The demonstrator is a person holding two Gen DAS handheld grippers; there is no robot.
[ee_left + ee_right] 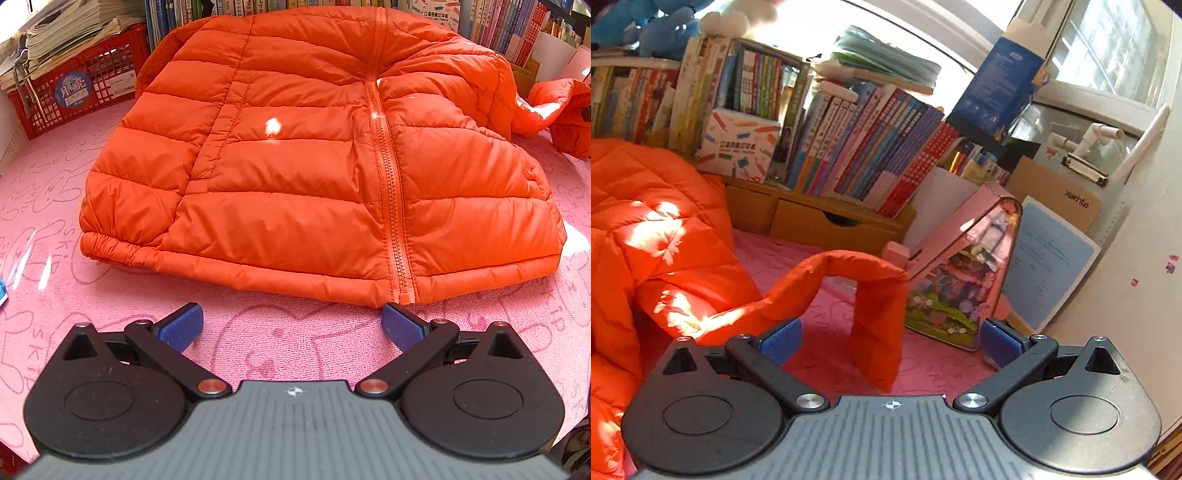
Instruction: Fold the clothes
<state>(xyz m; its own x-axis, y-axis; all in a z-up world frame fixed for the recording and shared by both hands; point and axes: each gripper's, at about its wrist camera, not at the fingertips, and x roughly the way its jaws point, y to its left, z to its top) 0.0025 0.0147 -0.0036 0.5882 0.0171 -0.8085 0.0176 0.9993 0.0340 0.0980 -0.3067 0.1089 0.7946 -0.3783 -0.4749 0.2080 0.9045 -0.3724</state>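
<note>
Lying zipped and face up mid-table, the jacket [314,177] has its hem at the near edge. Both grippers — left [291,325], right [890,339] — gape, released. Its sleeve [849,280] arches off the table's right side; slick, puffy fabric may slip a shallow pinch.

Red crate [79,83] (papers stacked inside), book row [871,155], pink cloth [266,339].

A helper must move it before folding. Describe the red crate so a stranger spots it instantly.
Start at the orange quilted puffer jacket on the pink patterned tablecloth. Beyond its far-left shoulder sits the red plastic lattice crate, alone in bearing a round blue sticker and stacked papers.
</note>
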